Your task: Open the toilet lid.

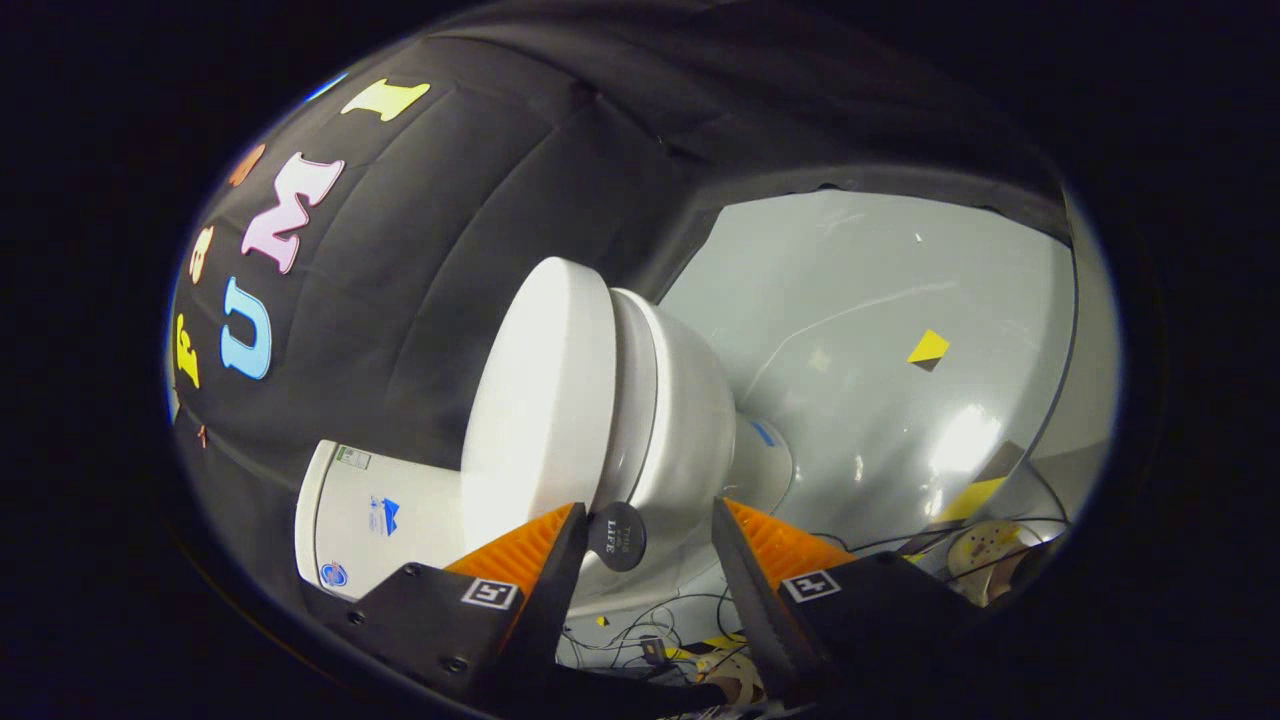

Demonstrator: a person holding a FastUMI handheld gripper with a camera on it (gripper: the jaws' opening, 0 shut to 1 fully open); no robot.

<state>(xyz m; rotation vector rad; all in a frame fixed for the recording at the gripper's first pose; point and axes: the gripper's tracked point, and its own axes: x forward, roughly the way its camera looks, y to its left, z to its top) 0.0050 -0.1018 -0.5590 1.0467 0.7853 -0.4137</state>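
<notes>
Gripper view, strongly tilted. The gripper point(645, 530) is released: its two fingers stand apart with a wide gap between them, and neither presses on anything. Within that gap sits the front of the toilet point(680, 430), a white ceramic fixture that appears rolled sideways because of the tilt of the camera.

The toilet lid point(545, 400) is a smooth white oval resting closed against the seat point(640, 380), whose rim shows as a thin band between lid and bowl. The front edge of the lid lies just ahead of the fingertips, nearer to the left finger point(530, 550) than to the right finger point(770, 545). A small dark round tag point(617, 536) is fixed at the lid's front edge, just beside the inner face of the left finger; whether the two touch cannot be told.

Behind the lid, the white cistern point(375, 515) carries several small stickers and stands against the black cloth wall point(430, 230) of the booth.

The toilet stands on a pale grey glossy floor point(860, 330), which reflects the lamps as bright patches. A yellow and dark diamond-shaped marker point(928, 349) lies on the floor well apart from the bowl. Loose thin cables point(900, 540) run across the floor beyond the right finger.
</notes>
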